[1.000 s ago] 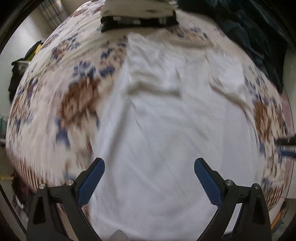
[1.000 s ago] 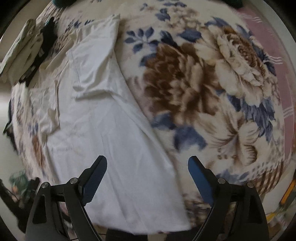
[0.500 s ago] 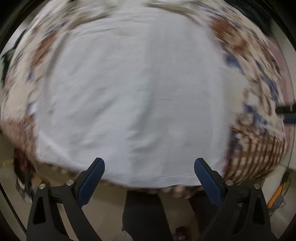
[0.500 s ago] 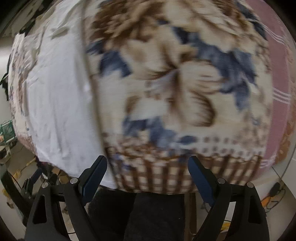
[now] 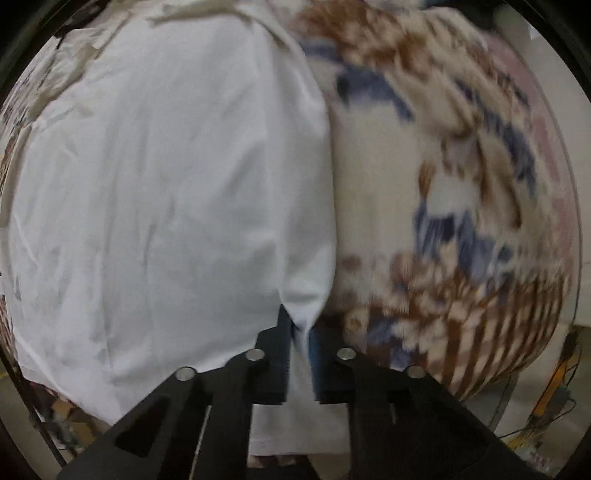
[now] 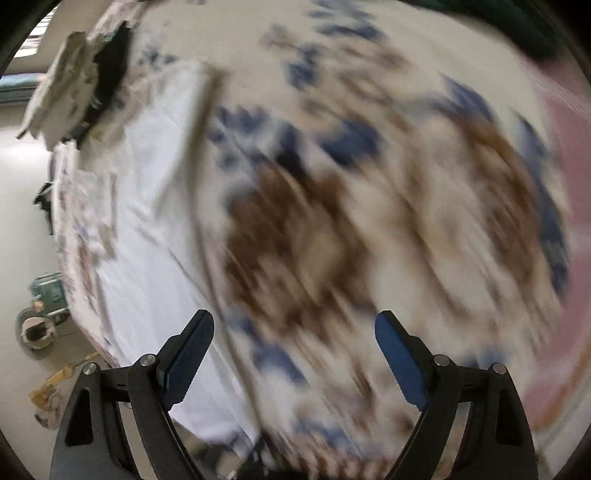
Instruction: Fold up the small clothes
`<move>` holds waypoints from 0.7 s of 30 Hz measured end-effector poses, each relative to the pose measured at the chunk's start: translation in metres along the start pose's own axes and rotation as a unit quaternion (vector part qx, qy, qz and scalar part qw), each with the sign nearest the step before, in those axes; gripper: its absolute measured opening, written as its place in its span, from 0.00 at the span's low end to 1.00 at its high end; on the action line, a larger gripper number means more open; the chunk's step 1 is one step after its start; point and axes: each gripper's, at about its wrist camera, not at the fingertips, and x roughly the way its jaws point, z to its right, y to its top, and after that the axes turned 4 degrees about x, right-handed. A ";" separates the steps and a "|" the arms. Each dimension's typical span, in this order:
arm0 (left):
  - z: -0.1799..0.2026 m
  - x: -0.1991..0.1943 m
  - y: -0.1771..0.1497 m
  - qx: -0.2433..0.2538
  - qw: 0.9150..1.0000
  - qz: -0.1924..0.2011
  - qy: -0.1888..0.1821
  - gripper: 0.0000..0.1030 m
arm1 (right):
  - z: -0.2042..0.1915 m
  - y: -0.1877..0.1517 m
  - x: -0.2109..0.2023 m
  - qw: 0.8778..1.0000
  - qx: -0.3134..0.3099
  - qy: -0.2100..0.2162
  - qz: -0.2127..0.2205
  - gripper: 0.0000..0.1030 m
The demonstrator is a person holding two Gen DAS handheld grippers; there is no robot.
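A white T-shirt [image 5: 166, 192] lies spread flat on a floral blanket [image 5: 461, 184]. My left gripper [image 5: 301, 325] is shut on the shirt's near right bottom corner, and the hem hangs down between the fingers. In the right wrist view the same shirt [image 6: 155, 221] lies at the left, blurred by motion. My right gripper [image 6: 295, 354] is open and empty, over the blanket [image 6: 369, 203] just right of the shirt's side edge.
A stack of folded clothes, pale and black [image 6: 77, 85], sits at the far end of the bed. A dark green cloth [image 6: 517, 26] lies at the far right. The floor with clutter [image 6: 40, 325] shows past the bed's left edge.
My left gripper has gone from open over the shirt to shut on its bottom right corner. My right gripper stays open and has swung back over the blanket beside the shirt.
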 end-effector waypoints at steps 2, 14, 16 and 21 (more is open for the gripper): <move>-0.010 -0.006 0.004 -0.007 1.000 0.009 -0.010 0.02 | -0.025 0.036 0.012 0.999 -0.015 0.021 0.023 0.88; -0.053 -0.055 -0.007 -0.042 0.998 0.048 -0.023 0.01 | -0.085 0.149 0.066 0.995 0.008 0.065 0.078 0.03; -0.062 -0.063 -0.018 -0.054 0.997 0.052 -0.015 0.01 | -0.104 0.147 0.062 0.994 -0.021 0.054 0.091 0.03; -0.105 -0.095 -0.035 -0.099 0.992 0.072 -0.011 0.01 | -0.131 0.142 0.029 0.993 -0.043 0.049 0.097 0.02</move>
